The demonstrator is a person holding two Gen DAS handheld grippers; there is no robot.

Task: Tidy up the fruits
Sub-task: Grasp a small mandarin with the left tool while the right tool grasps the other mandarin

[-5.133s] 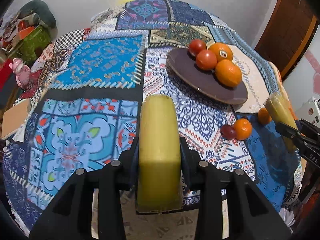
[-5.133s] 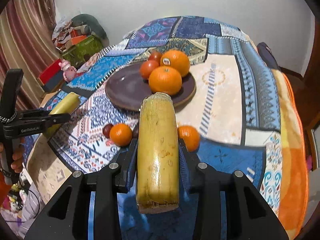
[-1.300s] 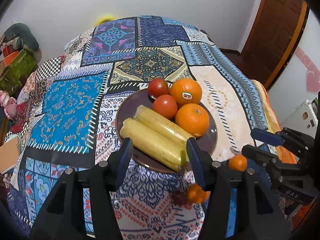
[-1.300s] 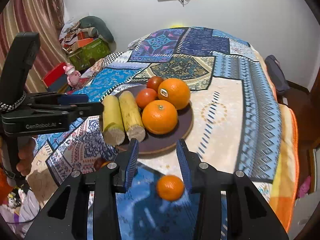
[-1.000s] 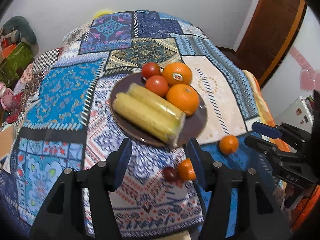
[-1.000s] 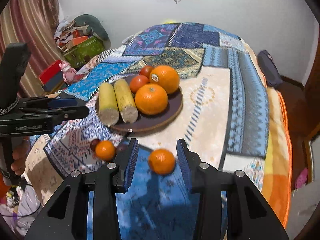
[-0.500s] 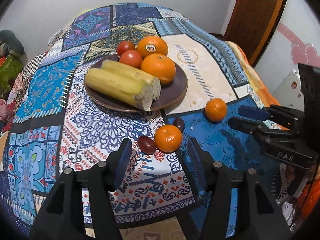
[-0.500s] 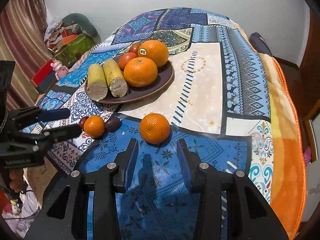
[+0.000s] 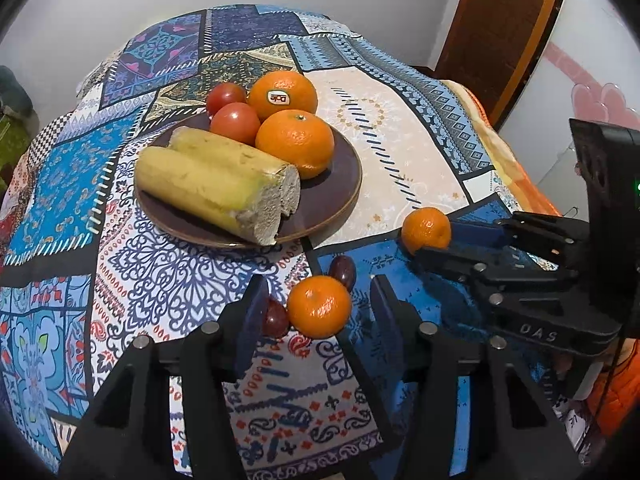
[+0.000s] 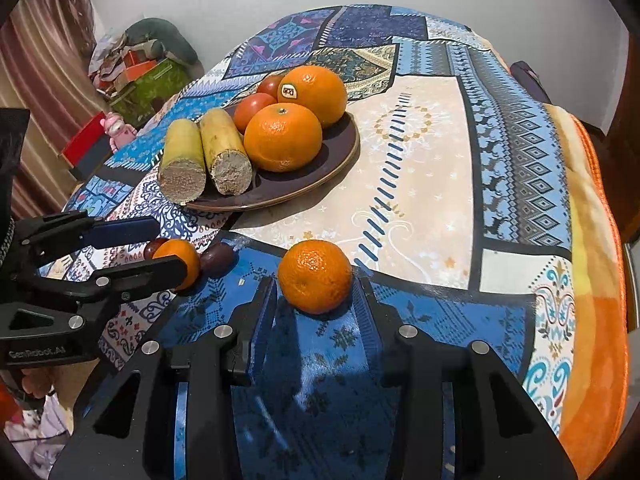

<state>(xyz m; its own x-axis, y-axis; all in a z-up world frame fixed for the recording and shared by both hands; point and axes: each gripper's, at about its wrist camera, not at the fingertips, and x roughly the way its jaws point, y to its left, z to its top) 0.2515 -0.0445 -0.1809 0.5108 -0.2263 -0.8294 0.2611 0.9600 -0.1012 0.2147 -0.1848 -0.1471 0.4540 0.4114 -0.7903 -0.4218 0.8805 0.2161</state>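
Note:
A dark brown plate holds two yellow banana halves, two tomatoes and two big oranges. My left gripper is open around a small mandarin on the cloth, with a dark plum by its left finger and another plum behind. My right gripper is open around a second mandarin.
A patchwork cloth covers the round table. The table edge falls away at the right, with an orange blanket. Boxes and a pink toy lie on the floor at the left. A wooden door stands at the back right.
Both grippers have come down and forward. Each now has a small mandarin between its open fingers. The fruit on the plate has not moved.

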